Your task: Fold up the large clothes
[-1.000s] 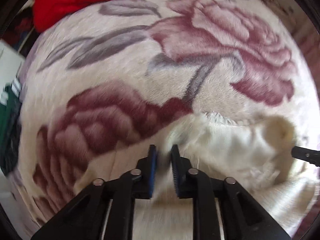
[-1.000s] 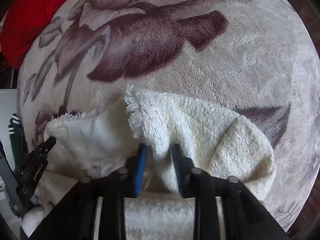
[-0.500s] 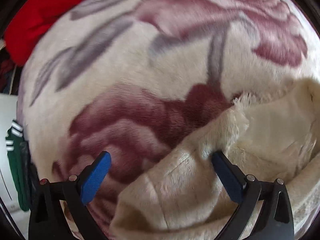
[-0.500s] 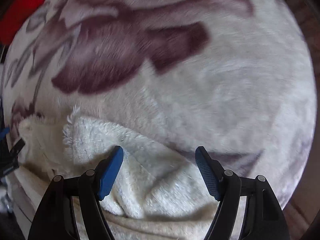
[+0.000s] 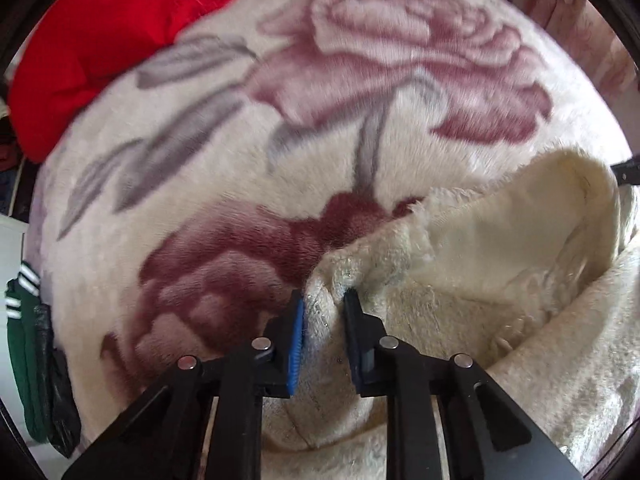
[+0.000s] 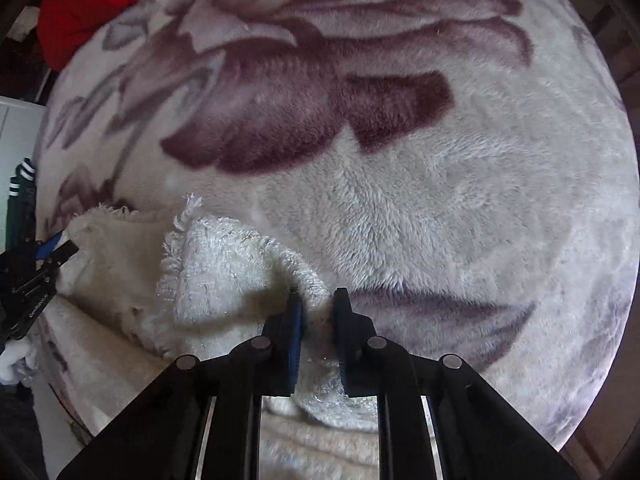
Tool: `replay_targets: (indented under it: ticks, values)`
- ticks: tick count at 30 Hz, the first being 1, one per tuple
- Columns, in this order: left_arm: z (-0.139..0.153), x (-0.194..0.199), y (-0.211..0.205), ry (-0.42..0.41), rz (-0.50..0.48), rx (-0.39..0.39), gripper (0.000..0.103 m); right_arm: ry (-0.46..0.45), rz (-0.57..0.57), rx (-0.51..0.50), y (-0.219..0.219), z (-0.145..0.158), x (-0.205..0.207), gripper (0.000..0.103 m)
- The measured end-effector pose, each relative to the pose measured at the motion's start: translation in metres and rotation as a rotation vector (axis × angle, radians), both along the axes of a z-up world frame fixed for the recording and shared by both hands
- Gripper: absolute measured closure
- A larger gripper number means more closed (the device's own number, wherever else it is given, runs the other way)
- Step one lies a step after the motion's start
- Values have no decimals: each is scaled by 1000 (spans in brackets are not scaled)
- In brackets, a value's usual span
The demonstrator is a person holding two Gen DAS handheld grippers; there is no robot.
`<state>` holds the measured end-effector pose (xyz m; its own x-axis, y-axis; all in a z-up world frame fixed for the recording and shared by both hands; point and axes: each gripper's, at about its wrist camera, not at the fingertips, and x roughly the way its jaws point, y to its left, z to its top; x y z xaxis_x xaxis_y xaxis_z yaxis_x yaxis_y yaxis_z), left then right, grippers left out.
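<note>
A cream fluffy garment lies bunched on a floral blanket; it also shows in the right wrist view. My left gripper is shut on a fold at the garment's left edge. My right gripper is shut on a fold at the garment's right edge. The left gripper's tip shows at the left of the right wrist view. The right gripper's tip shows at the right edge of the left wrist view.
A red cloth lies at the far left of the blanket; it also shows in the right wrist view. A green garment with white stripes hangs off the left side. The blanket stretches ahead and to the right.
Both grippers were shut one second ago, opened wide half a second ago, and have now shut again on new folds of the cream garment.
</note>
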<state>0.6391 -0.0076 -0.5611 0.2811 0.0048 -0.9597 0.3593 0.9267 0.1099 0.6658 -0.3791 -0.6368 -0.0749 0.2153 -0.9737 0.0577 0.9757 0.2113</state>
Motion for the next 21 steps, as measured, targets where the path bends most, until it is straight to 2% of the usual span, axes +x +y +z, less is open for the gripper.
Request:
replay_targets:
  ticks: [5, 7, 11, 15, 19, 21]
  values:
    - [68, -46, 11, -123, 101, -102, 89, -127, -22, 17, -3, 65, -43, 90]
    - [94, -80, 17, -171, 125, -142, 89, -175, -36, 14, -2, 92, -64, 90]
    - [120, -137, 22, -206, 156, -186, 89, -242, -48, 32, 18, 139, -119, 91]
    - [125, -200, 36, -184, 214, -252, 89, -259, -67, 67, 25, 172, -188, 91]
    - [108, -273, 44, -103, 295, -305, 90, -217, -103, 74, 26, 170, -264, 91]
    - [93, -300, 48, -31, 337, -338, 97, -160, -125, 89, 27, 158, -308, 91]
